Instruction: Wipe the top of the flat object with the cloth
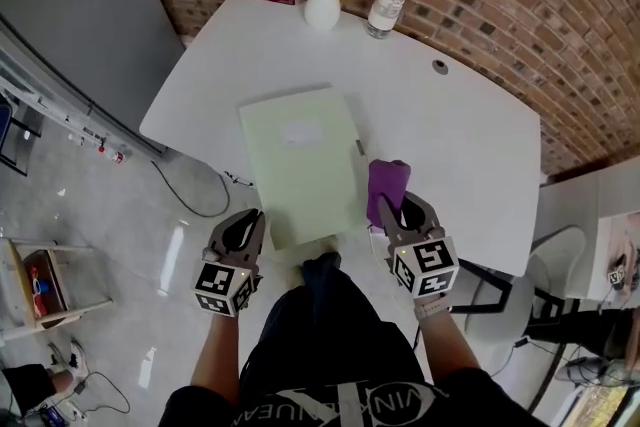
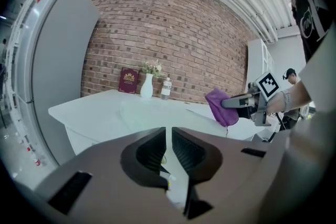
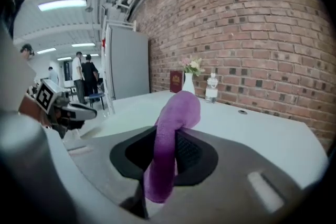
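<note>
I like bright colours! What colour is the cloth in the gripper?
Purple. The cloth shows best in the right gripper view.

The flat object point(image 1: 300, 160) is a pale green rectangular pad with a paler label patch on its cover. It lies flat on the white table point(image 1: 450, 135), its long sides running away from the person and its near end at the table's front edge. The cloth point(image 1: 387, 183) is purple and bunched into a soft roll. It is pinched between the jaws of the right gripper point(image 1: 403, 208), arches over them, and sits just beside the flat object's right edge.
</note>
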Available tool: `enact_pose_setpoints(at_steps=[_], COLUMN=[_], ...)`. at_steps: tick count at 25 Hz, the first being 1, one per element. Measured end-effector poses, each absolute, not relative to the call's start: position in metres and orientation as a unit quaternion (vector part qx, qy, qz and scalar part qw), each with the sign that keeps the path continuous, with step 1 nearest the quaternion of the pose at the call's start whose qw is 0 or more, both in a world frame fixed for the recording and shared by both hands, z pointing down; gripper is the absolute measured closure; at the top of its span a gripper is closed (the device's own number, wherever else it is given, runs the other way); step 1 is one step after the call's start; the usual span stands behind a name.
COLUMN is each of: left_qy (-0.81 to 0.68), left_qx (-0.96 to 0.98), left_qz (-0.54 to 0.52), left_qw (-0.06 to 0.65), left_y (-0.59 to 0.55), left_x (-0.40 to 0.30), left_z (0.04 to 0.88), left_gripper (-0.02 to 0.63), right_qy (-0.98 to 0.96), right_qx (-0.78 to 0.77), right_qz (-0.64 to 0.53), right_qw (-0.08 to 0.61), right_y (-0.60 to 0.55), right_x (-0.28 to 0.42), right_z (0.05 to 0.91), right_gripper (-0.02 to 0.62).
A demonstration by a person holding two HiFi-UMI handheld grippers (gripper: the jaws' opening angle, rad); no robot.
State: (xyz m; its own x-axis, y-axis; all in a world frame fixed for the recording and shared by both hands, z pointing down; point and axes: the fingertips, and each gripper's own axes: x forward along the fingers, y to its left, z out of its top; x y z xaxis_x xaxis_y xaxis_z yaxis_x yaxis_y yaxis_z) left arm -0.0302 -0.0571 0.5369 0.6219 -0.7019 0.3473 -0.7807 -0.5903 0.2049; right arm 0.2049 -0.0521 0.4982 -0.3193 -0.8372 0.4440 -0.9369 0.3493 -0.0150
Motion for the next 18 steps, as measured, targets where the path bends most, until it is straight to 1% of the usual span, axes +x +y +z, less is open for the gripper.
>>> enact_pose_setpoints(at_steps=[3, 7, 13, 18], left_qy=[-0.424, -0.437, -0.463, -0.491], left_qx=[0.880, 0.876, 0.865, 0.859], left_qz=[0.125, 0.122, 0.092, 0.088], left_qw=[0.171, 0.163, 0.170, 0.115], left_y=[-0.038, -0.023, -0.005, -0.003], left_x=[-0.034, -0.039, -0.044, -0.048], left_z=[0.541, 0.545, 0.555, 0.561], left_gripper=[0.569, 0.569, 0.569, 0.569], right_qy=[-0.833, -0.875, -0.922, -0.933], right_qx=[0.519, 0.457, 0.365, 0.339], right_qz=[0.133, 0.122, 0.070, 0.006], right_qw=[0.140, 0.105, 0.105, 0.121], right_y=[-0.035, -0.008, 0.036, 0.056], right_x=[0.170, 0.124, 0.057, 0.017], right_z=[0.489, 0.485, 0.496, 0.522], right_gripper=[0.517, 0.517, 0.517, 0.517])
